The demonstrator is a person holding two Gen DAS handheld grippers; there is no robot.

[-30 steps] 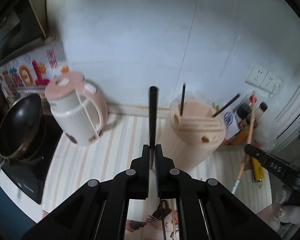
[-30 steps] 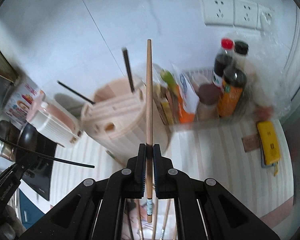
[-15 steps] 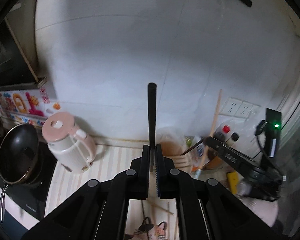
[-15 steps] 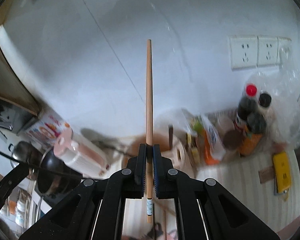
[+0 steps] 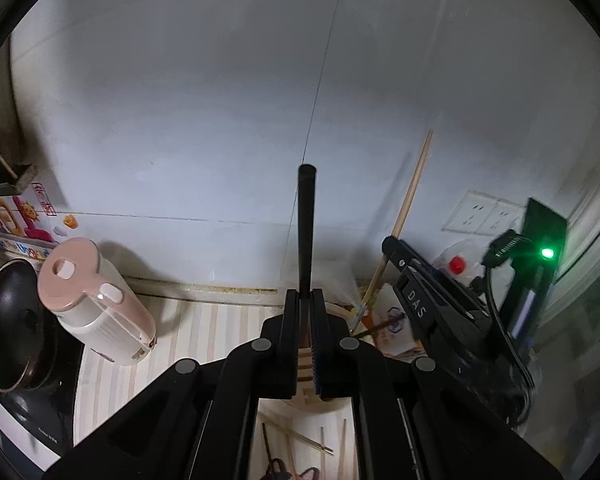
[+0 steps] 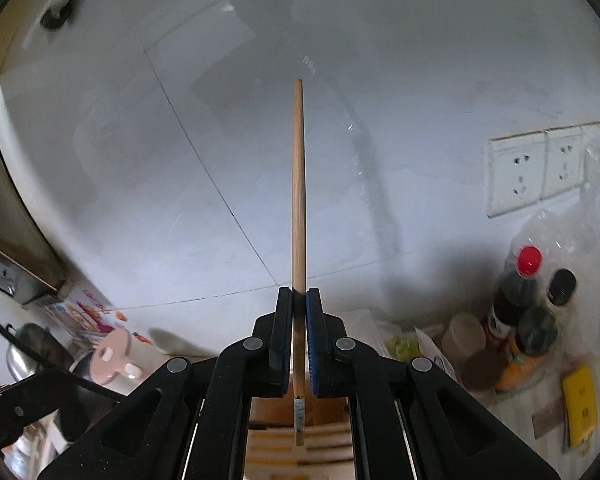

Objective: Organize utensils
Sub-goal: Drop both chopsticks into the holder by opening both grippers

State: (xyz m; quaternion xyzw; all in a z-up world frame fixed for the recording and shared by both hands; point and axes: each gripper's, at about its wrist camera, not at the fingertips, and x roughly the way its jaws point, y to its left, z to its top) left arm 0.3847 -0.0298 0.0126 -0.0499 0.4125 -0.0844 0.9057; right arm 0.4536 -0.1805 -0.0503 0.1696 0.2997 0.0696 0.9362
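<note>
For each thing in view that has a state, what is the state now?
Left gripper: shut on black chopstick, which points up.
Right gripper: shut on light wooden chopstick, which points up.
Pink electric kettle: upright, lid closed.
Red-capped dark bottle: upright, capped.
Green indicator light: on.

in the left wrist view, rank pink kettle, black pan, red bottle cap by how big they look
1. pink kettle and black pan: look alike, and the pan is cut by the frame edge, so unranked.
2. red bottle cap: smallest.
</note>
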